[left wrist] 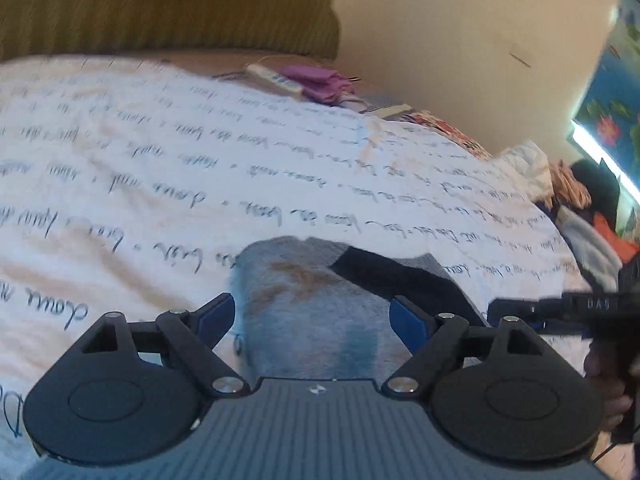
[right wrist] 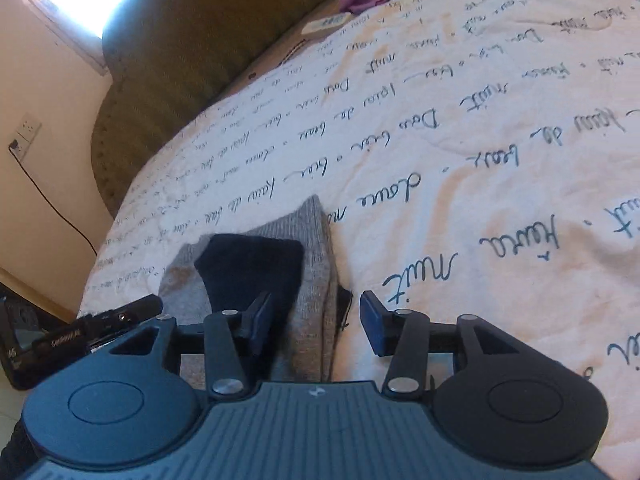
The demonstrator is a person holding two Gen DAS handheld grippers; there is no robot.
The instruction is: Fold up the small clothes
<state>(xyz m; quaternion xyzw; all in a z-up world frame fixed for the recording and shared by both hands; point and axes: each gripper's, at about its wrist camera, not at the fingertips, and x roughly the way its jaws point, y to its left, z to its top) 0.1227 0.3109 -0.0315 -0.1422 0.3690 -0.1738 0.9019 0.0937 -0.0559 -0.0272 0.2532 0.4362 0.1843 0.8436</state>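
Left wrist view: left gripper (left wrist: 312, 320) hangs low over the bed sheet (left wrist: 160, 160), jaws spread wide, nothing between them. Directly ahead, framed by the two blue pads (left wrist: 408, 324), lies the grey garment (left wrist: 304, 300), a small knit piece with a dark navy panel (left wrist: 384, 276) across its far right corner. It looks doubled over already: edges roughly squared, lying flat on the sheet, brownish blotch near the top. Right edge of this view shows the other tool and part of a hand (left wrist: 608, 392) holding it, just beside the garment. Further back near the olive headboard (left wrist: 168, 4): a purple cloth (left wrist: 324, 82) and a white remote (left wrist: 276, 78), well apart from the work. A heap of clothes (left wrist: 580, 208) sits off the bed's far right edge. Right wrist view: right gripper (right wrist: 316, 324) is also spread, holding nothing; its left finger sits over the garment's near edge, its right finger over bare sheet. Can't tell whether the left pad touches the cloth or hovers just above it. Navy panel faces up here on the left half, a grey fold ridge runs up the middle to a point. My read: this item is at least one fold in, possibly done; neither tool has hold of it. What's left is either one more fold or a release and move to the next piece. The heap suggests more to do, though I can't tell which of it is small clothes.
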